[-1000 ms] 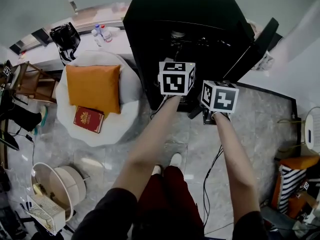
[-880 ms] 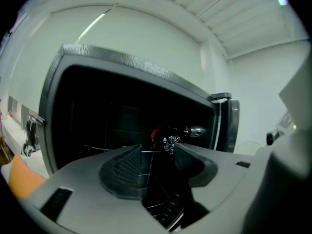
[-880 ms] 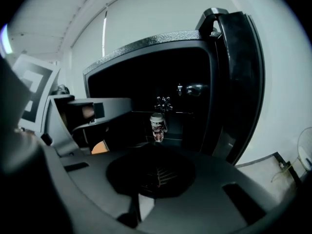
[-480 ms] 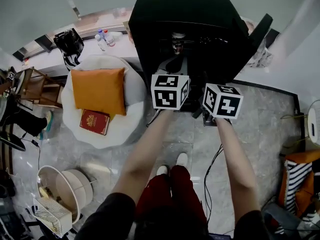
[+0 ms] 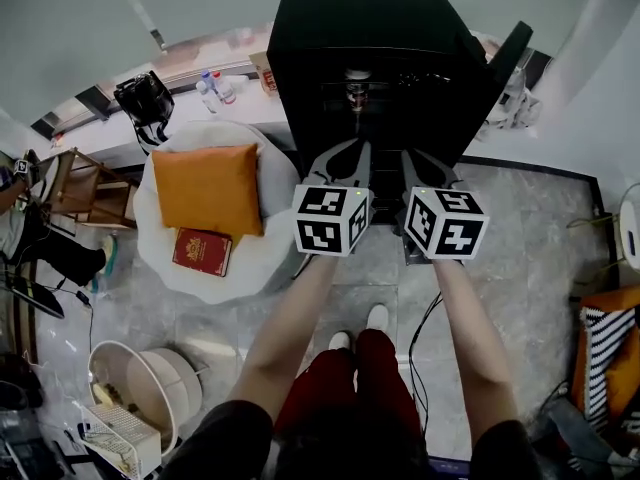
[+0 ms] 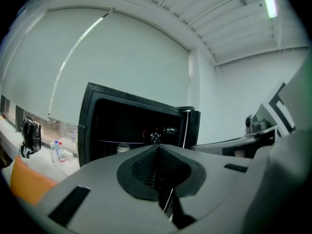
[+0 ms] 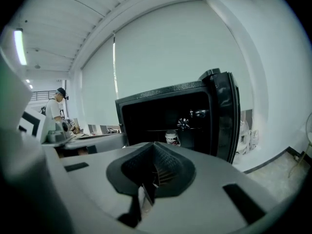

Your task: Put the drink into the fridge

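Directly ahead of the person stands a black fridge (image 5: 370,28) with its door (image 5: 508,60) swung open to the right, and the drink (image 5: 356,93) is already inside it, upright on a shelf near the middle of the dark interior. Both gripper views look into that opening. The left gripper view shows only the pale top of the drink (image 6: 123,148), just over the gripper's own body, while the right gripper view shows it (image 7: 171,137) standing on the shelf near the door side. The left gripper (image 5: 356,150) is held out in front of the fridge opening with its jaws pressed together and nothing between them (image 6: 157,146). The right gripper (image 5: 412,158) is level beside it, a little apart, its jaws likewise closed on nothing (image 7: 154,144). Left of the fridge is a round white table (image 5: 262,258) carrying an orange cushion (image 5: 208,188) across its rear half and a red book (image 5: 203,252) near its front edge. Behind it, small bottles (image 5: 215,86) stand on a ledge beside a black bag (image 5: 145,98).
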`<state>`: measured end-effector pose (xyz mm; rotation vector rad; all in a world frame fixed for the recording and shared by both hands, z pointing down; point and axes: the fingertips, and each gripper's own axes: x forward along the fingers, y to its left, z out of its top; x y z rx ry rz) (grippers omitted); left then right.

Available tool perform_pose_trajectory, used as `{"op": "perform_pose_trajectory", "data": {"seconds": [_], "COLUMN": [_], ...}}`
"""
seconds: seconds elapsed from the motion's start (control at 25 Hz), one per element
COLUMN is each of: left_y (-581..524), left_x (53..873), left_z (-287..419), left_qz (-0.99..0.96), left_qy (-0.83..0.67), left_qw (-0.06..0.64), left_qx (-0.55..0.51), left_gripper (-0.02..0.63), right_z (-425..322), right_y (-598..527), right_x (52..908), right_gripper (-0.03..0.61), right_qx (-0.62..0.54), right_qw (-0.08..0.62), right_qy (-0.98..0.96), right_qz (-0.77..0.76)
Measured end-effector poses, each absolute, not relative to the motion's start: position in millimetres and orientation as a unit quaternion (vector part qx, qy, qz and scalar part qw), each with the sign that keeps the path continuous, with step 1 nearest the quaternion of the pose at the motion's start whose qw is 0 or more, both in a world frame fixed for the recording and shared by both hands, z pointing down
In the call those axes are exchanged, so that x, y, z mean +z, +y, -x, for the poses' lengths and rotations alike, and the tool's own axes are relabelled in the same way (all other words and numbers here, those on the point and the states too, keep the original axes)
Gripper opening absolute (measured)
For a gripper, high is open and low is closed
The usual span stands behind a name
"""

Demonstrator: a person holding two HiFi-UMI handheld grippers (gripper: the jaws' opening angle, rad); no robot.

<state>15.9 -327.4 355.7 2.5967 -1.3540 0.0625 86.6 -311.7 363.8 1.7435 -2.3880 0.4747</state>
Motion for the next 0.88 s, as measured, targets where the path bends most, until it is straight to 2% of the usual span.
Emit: {"op": "perform_pose_trajectory", "data": {"seconds": [0.48,0.88], "left_y": [-250.5,-210.3], "left_x": [331.6,318.1], "left_z": [16.9,48.2], "left_qz": [-0.894,-0.892], "left_qy": [-0.440,-0.442], "left_qw": [0.087,0.093], "left_qx": [0.011,0.000], "left_gripper": [0.009,0.009], "right_z": [-69.3,-66.4], "right_y": [-226.0,-169.7], "right_x": [332.7,317.4], "right_gripper": [0.018,0.018], "right_qx": [0.138,0.125], "right_qw": [0.023,0.019], "right_qy": [-0.802,-0.802], "right_qz": [-0.581,-0.584]}}
